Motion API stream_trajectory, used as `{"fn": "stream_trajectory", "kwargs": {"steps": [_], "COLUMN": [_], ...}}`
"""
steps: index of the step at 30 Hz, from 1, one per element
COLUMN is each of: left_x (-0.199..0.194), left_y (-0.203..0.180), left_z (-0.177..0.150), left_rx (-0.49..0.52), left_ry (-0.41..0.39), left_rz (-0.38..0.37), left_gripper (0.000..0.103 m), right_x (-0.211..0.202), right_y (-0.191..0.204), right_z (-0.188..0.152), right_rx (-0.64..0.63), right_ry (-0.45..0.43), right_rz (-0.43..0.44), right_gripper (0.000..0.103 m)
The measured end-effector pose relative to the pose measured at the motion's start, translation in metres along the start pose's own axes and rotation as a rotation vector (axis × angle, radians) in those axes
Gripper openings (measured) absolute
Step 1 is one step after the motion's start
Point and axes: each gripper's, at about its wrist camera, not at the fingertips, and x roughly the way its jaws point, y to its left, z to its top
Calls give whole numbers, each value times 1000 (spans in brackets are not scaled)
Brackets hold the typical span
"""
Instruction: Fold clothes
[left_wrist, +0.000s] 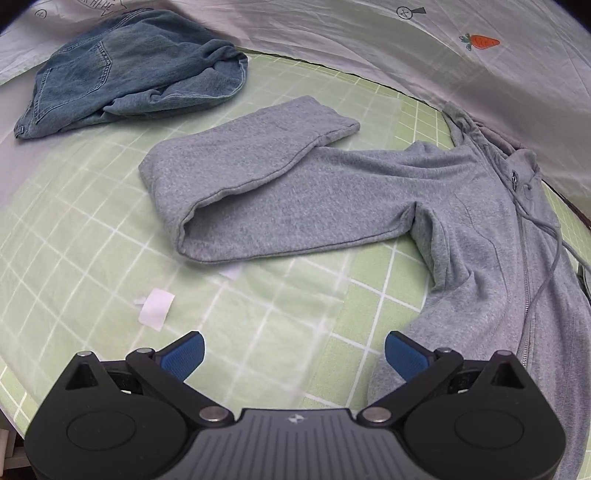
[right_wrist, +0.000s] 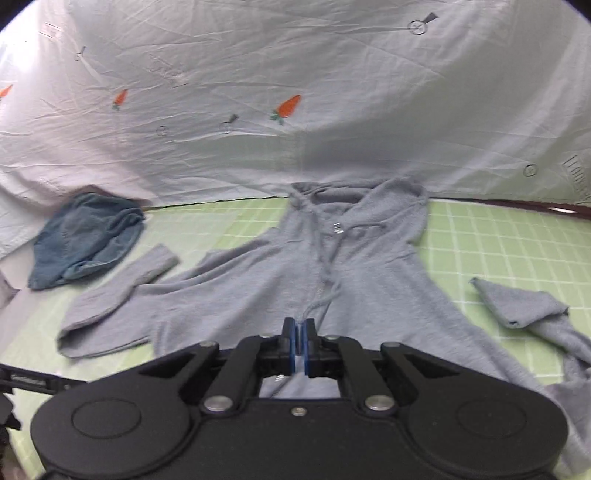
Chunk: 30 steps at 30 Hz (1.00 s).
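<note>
The grey zip hoodie (right_wrist: 354, 266) lay face-up on the green grid mat (left_wrist: 92, 236), soft, limp fleece probably best pinched at cuff or hem, left gripper (left_wrist: 293, 354) spread empty, right gripper (right_wrist: 299, 345) pressed together over its zipper.

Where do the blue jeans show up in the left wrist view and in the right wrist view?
Left wrist view: the blue jeans lie bunched at upper left, beyond the folded sleeve of the grey hoodie.
Right wrist view: the jeans sit at mid-left, against the white sheet.
Shared landmark: the hoodie's folded sleeve, just in front of the jeans in both views.
</note>
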Motion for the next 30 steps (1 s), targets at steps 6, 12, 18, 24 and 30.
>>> {"fn": "stream_trajectory", "kwargs": {"steps": [6,12,18,24,30], "left_x": [-6,-8,-7,-5,-4], "left_y": [10,11,4,-19,-46], "left_z": [-19,-36,-44,-49,-55], "left_rx": [3,-2,13,78,167], "left_ry": [25,55,74,78,56], "left_rz": [-88,-158,-195,-199,-187], "left_gripper": [90,80,78,67,51], "right_x": [-7,-45,-73,-85,-94], "right_y": [24,-9,-47,-59,-63], "right_z": [-44,-77,-104,-119,-117], "right_rx": [57,142,271,342,345], "right_ry": [100,119,141,140,122], "right_rz": [-97,-326,-404,-373,-344], "right_gripper": [35,46,52,53,53]}}
